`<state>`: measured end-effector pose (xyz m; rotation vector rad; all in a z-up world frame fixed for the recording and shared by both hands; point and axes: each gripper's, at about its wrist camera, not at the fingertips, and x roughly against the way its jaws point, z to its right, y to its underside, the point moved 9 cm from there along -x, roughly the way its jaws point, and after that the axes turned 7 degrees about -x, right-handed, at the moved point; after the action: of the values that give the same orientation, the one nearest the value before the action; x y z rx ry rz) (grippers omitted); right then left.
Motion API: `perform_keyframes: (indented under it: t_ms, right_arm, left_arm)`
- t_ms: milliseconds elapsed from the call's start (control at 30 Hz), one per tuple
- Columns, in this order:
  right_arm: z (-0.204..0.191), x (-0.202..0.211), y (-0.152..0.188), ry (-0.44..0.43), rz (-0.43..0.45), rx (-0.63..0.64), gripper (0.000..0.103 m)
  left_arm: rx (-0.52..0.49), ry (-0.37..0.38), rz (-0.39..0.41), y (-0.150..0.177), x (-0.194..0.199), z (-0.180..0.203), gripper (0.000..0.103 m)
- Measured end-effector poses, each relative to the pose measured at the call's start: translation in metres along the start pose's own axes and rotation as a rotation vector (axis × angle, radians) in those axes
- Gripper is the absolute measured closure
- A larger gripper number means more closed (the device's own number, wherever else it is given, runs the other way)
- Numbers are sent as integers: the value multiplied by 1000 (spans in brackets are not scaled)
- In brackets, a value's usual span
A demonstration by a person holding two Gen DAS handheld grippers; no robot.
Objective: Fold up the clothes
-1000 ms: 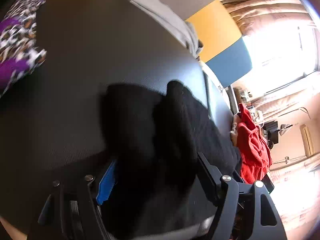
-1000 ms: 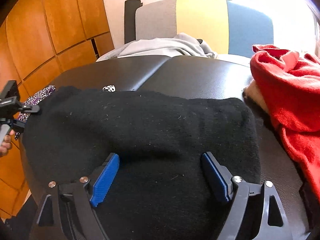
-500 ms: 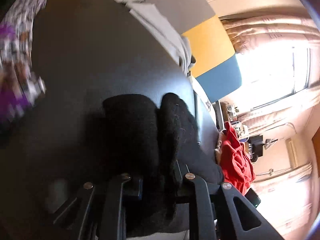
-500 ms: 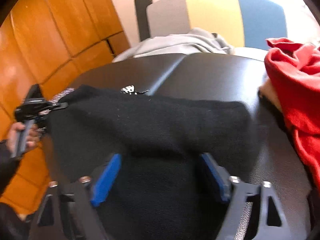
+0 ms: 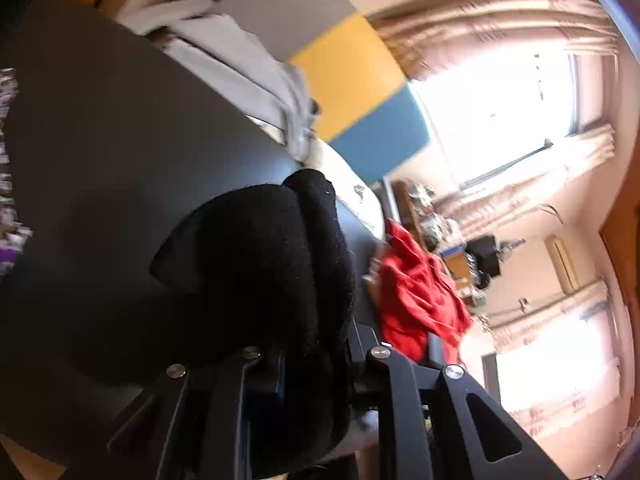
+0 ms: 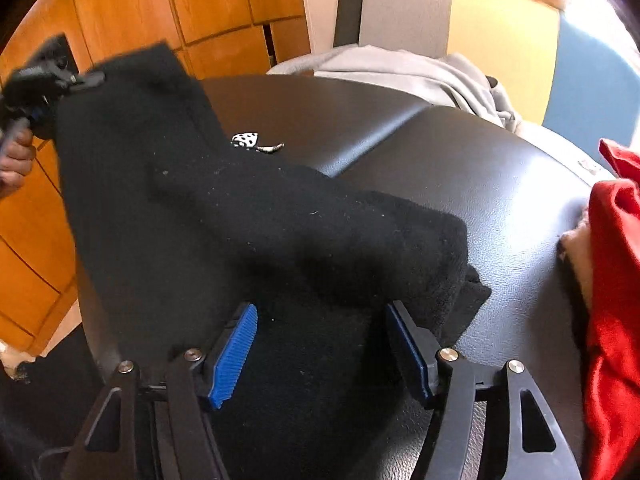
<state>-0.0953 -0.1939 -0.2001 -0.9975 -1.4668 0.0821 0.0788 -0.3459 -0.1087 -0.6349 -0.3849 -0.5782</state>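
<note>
Black fleece is bunched between my left gripper's [image 5: 316,364] jaws, which are nearly closed and pinching one end of the black garment [image 6: 280,240]; in the right wrist view that end hangs lifted off the surface at upper left, with my hand [image 6: 14,160] behind the tool. My right gripper [image 6: 320,352] is closing: blue pads [image 6: 234,360] are still apart with cloth lying between them, and I can't see them pressing on it, so no grip there yet. The rest of the garment drapes from the raised end down across the black padded table [image 6: 460,160] to a squared edge near the right jaw. Judging by the sag and thick pile, it's soft, limp and moderately heavy for cloth, not slippery, nothing fragile. It will stretch and droop between holds, so I'd take it at the corner or hem near the right pads, pinching the full thickness, not only the top layer. Further out: a red garment [image 6: 612,320] at the right edge, a grey garment [image 6: 400,72] at the far side, a patterned cloth [image 5: 6,184] at the left, and a small spotted scrap [image 6: 246,139] just beyond the black one.
</note>
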Motion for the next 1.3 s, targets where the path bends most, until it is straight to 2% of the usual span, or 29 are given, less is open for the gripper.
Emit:
perform_keyframes:
  t_ms: [100,267,467,667,700,767,833,1000,1167,1300]
  right_arm:
    - [3,0,1,-27,35,-47,34]
    - [10,4,0,-98,93,-145,34]
    - [17,4,-2,-161,126,-202,34]
    - [16,3,-1,-163,136,-198,34]
    - [16,3,-1,-163,137,-198,34]
    - [16,4,-2,-164,137,-201,34]
    - [16,6,-2,-157,132,-195,34]
    - [23,36,5,-108,150,-166,30]
    - [36,69,23,-79,169,-212,27]
    - [32,93,45,-62,175,-247,27]
  left_arm:
    - [-15,36,-27,5,-29,37,84]
    - [-14,5,-114,20,-97,69,84]
    - [-2,-60,-205,45,-165,84,84]
    - [-29,-137,-288,68,-208,86,84]
    - [-35,-154,-309,72,-216,85,81]
    - [-1,-163,-351,78,-228,80,80]
    - [43,-166,-370,78,-231,77,76]
    - [38,-158,-386,71,-213,96,71]
    - [36,-74,-427,73,-208,118,71]
    - [-8,-3,-387,61,-189,137,71]
